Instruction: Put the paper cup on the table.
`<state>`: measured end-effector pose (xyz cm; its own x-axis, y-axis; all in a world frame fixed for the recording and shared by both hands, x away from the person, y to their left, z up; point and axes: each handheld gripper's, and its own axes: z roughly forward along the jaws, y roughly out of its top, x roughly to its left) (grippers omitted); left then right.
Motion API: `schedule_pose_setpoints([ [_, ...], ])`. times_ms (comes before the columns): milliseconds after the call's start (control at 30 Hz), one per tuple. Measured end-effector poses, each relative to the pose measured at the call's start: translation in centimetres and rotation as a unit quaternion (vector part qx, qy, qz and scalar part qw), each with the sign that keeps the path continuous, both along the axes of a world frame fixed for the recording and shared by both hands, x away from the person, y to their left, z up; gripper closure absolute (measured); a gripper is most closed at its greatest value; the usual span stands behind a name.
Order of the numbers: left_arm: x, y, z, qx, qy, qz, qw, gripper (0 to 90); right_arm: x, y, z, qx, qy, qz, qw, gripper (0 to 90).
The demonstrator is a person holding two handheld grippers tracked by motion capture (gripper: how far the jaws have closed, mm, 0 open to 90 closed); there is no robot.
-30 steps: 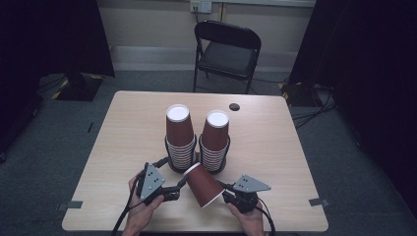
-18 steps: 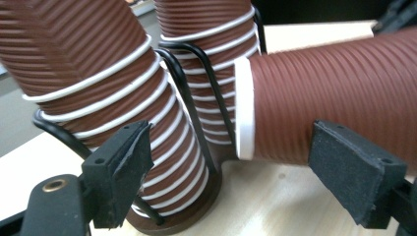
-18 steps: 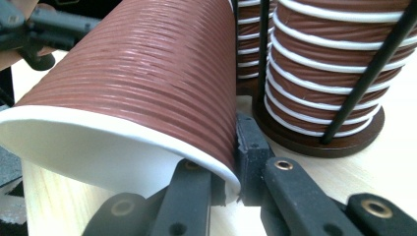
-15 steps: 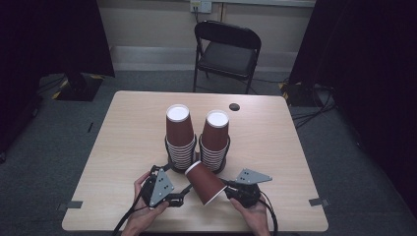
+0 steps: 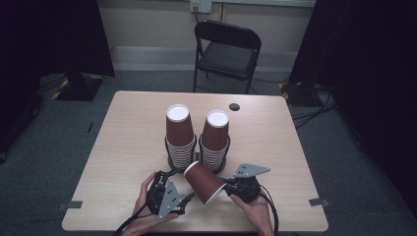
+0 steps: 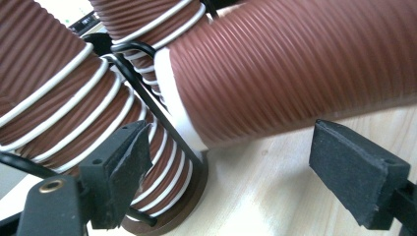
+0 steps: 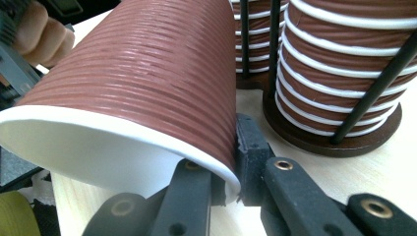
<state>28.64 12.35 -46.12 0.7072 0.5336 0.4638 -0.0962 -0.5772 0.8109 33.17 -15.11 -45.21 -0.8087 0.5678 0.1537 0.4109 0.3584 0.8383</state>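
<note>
right claw (image 5: 227, 189): clamped on paper cup (image 5: 204, 180) rim, cup tilted
left claw (image 5: 189, 198): jaws wide, empty, moved in under the cup since a second ago
next: likely two-claw handoff

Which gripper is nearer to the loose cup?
Right. The right gripper is shut on the loose cup, pinching its rim wall. The left gripper is open beside the cup, jaws apart and not touching it.

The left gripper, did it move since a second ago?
Yes. The left gripper slid right and nearer the table's near edge, ending below the tilted brown ribbed paper cup; the two cup stacks stayed put.
</note>
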Motion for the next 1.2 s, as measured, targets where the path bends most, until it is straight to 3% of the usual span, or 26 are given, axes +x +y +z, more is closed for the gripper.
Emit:
schedule_pose_setpoints([
  [200, -0.2, -1.0, -0.7, 0.032, -0.017, 0.003, 0.9993, 15.4, 0.1, 0.1, 0.4, -0.001, 0.013, 0.008, 0.9999, 84.0],
  [367, -0.3, -1.2, -0.9, 0.044, -0.032, 0.001, 0.9985, 13.8, 0.2, 0.3, 0.3, -0.006, 0.035, 0.006, 0.9994, 84.1],
  [467, -0.3, -1.5, -1.0, 0.058, -0.045, 0.008, 0.9972, 4.8, 0.4, 0.4, 0.3, -0.014, 0.047, 0.010, 0.9988, 84.1],
  [800, -0.5, -1.6, -1.2, 0.067, -0.049, -0.001, 0.9966, 4.0, 0.7, 1.0, 1.0, -0.031, 0.045, 0.017, 0.9983, 84.2],
  [967, -0.5, -2.0, -1.1, 0.054, -0.053, -0.005, 0.9971, 2.0, 0.9, 1.2, 1.4, -0.019, 0.041, 0.015, 0.9988, 85.1],
  [1000, -0.6, -2.2, -1.1, 0.066, -0.052, -0.002, 0.9965, 1.1, 0.9, 1.5, 1.5, -0.025, 0.038, 0.017, 0.9988, 85.3],
  [1067, -0.5, -2.3, -1.2, 0.058, -0.054, -0.007, 0.9968, 0.1, 0.9, 1.6, 1.6, -0.025, 0.038, 0.018, 0.9988, 85.4],
  [1200, -0.5, -2.5, -1.1, 0.064, -0.051, -0.011, 0.9966, 0.0, 1.0, 1.9, 1.6, -0.016, 0.039, 0.021, 0.9989, 85.9],
])
